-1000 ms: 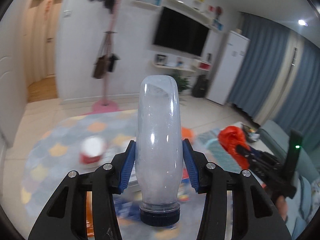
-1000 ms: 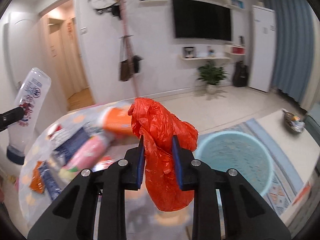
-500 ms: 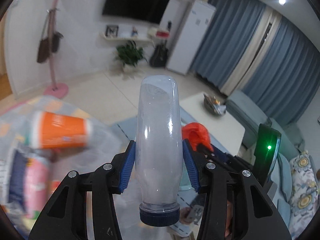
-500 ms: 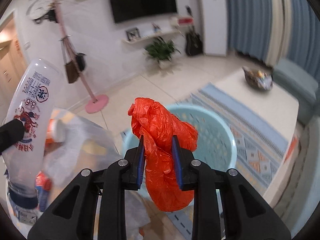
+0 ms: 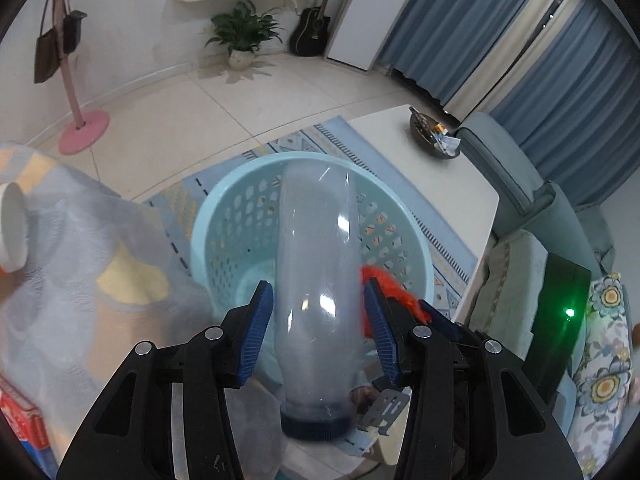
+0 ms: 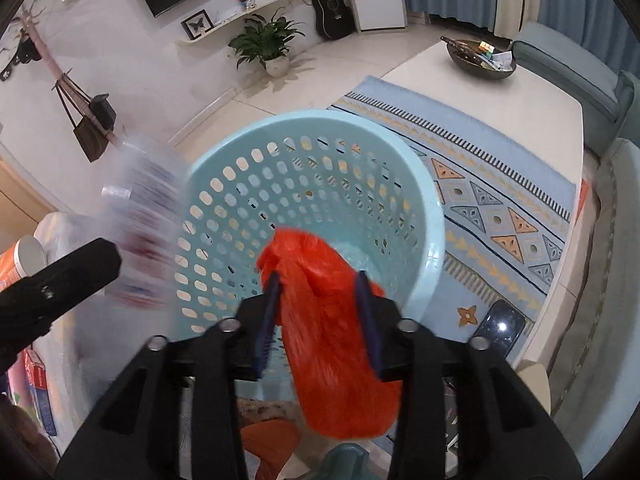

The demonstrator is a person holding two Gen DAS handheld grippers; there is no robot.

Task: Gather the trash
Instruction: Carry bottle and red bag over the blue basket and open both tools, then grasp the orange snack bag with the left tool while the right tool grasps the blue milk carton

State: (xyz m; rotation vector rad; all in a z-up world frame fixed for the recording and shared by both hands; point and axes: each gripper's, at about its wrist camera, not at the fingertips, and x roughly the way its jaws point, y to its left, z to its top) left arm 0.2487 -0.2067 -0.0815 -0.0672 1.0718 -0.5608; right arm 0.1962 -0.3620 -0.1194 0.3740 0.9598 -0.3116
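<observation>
My left gripper (image 5: 318,328) is shut on a clear plastic bottle (image 5: 316,280) with a dark blue cap, base pointing away, held above the light blue perforated basket (image 5: 224,216). My right gripper (image 6: 318,312) has widened and the orange plastic bag (image 6: 336,344) sits blurred between its pads, over the basket (image 6: 424,208) rim. The bottle shows blurred at the left in the right wrist view (image 6: 140,220). The orange bag peeks out beside the bottle in the left wrist view (image 5: 394,284).
A table with a patterned cloth (image 5: 80,280) and an orange-and-white cup (image 5: 12,232) lies left of the basket. A white coffee table (image 6: 500,92) with a dark bowl (image 6: 478,60), a blue rug (image 6: 500,184), a phone (image 6: 498,328) and a sofa (image 5: 532,184) lie to the right.
Both grippers swung right and tilted down over the basket. The right gripper's pads have spread apart and the orange bag is slipping, blurred. The left gripper still grips the bottle.
</observation>
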